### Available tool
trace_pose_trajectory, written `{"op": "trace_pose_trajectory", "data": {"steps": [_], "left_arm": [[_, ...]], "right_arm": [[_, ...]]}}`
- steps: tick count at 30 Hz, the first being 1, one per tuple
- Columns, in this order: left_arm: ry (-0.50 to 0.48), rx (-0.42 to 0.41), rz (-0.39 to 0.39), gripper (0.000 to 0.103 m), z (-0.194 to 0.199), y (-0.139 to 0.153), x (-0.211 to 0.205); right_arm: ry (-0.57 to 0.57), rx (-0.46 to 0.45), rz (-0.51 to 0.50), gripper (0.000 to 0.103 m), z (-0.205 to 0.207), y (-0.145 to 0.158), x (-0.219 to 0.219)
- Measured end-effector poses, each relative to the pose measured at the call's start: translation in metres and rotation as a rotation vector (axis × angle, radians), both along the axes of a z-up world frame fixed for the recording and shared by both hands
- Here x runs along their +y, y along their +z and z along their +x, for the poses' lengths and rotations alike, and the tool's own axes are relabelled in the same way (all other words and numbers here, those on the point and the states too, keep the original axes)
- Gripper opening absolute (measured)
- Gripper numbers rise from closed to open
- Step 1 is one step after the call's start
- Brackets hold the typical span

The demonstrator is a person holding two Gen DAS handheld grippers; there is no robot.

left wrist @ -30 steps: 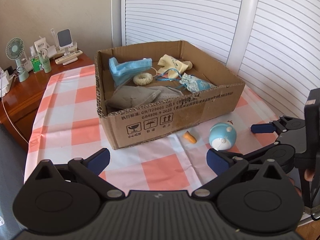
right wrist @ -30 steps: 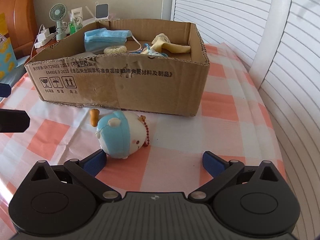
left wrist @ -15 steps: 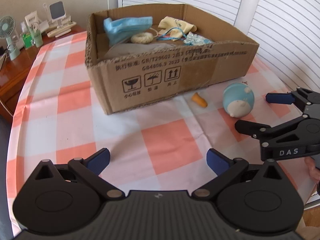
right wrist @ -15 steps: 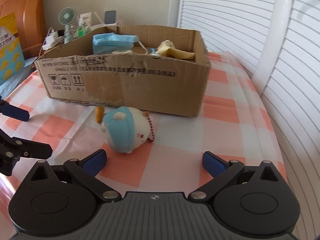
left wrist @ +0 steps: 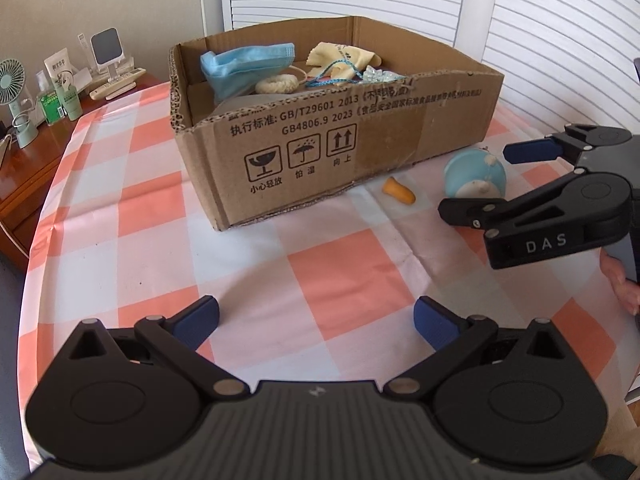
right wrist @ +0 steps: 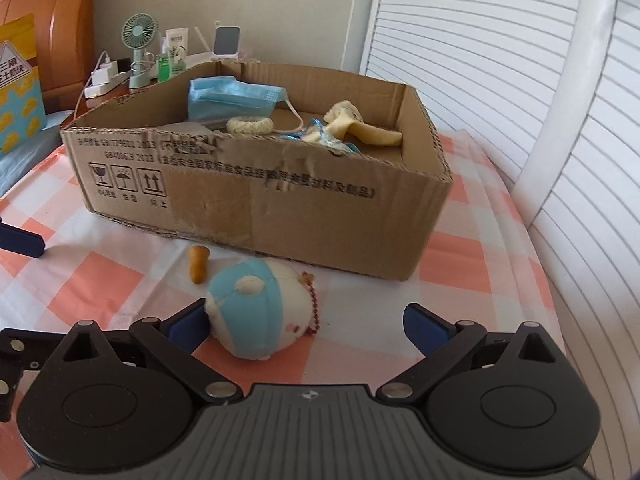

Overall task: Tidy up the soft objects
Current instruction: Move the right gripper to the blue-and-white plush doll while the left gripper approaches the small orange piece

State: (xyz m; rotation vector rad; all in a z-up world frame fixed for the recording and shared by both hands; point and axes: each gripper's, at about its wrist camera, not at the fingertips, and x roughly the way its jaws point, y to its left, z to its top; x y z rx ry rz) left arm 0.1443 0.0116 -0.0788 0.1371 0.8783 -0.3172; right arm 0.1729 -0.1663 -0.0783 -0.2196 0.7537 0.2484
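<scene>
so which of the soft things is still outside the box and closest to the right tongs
The blue and white plush toy, lying between the open right tongs. The small orange piece lies farther off, nearer the cardboard box.

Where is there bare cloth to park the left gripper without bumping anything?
Bare checked tablecloth runs between the left gripper and the cardboard box, and along the box's left side. It is crowded at the right: the orange piece, the blue plush toy and the open right gripper sit close together there.

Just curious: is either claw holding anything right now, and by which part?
Nothing is held. Both claws are open; the right claw only flanks the blue plush toy on the tablecloth.
</scene>
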Motion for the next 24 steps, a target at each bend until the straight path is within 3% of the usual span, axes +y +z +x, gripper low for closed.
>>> {"op": "trace_pose_trajectory", "data": {"steps": [6, 11, 17, 24], "left_arm": [[-0.038, 0.01, 0.015, 0.103, 0.005, 0.002, -0.002], [-0.141, -0.034, 0.046, 0.102, 0.006, 0.004, -0.017], [-0.239, -0.039, 0.015, 0.102, 0.021, 0.0, -0.033], [-0.331, -0.034, -0.026, 0.092, 0.035, 0.001, -0.041]], "right_arm": [[-0.057, 0.021, 0.05, 0.103, -0.002, -0.003, -0.023], [-0.067, 0.011, 0.056, 0.103, -0.007, -0.004, -0.03], [-0.05, 0.01, 0.056, 0.103, -0.008, -0.004, -0.031], [0.03, 0.026, 0.058, 0.103, -0.009, -0.002, -0.038]]}}
